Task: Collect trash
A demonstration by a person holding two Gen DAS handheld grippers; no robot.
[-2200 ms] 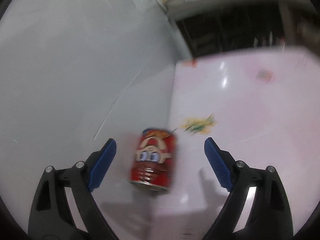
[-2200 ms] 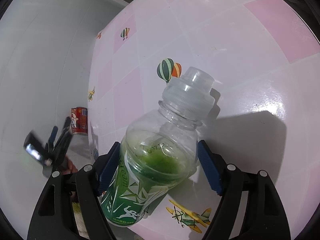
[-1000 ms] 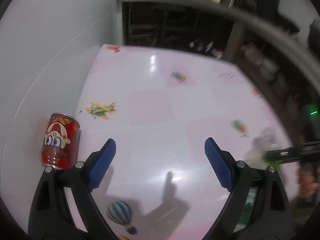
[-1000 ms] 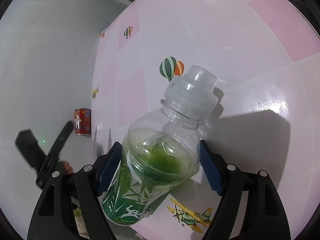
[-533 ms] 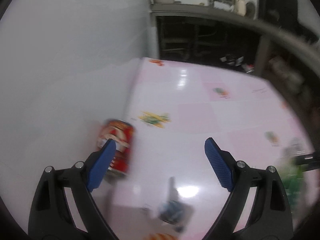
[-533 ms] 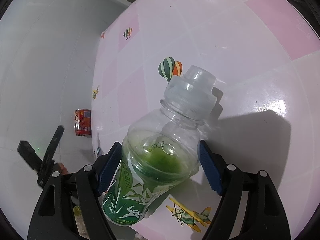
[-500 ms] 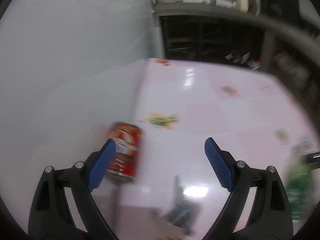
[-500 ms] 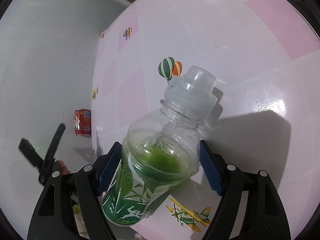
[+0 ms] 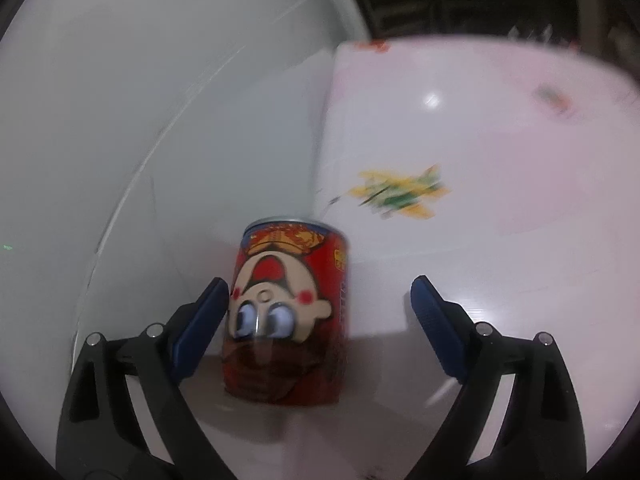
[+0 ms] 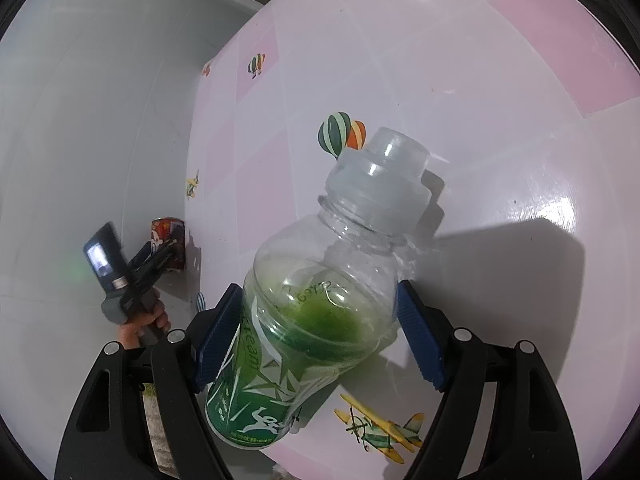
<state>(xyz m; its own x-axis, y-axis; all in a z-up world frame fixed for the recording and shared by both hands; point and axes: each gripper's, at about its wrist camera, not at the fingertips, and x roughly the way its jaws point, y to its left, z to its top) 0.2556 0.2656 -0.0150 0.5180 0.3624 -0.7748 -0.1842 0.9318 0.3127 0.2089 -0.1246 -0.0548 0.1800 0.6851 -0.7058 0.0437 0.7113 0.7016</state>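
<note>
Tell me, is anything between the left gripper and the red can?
Nothing visible. The can stands upright between the open fingers of the left gripper, close to the finger on the wall side.

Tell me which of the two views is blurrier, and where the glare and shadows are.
Left wrist view: softer, the red can and the airplane print smeared by motion blur, one glare spot on the table. Right wrist view: sharp, the bottle casting a hard dark shadow to its right, glare beside it; both frames bend at the fisheye edges.
</note>
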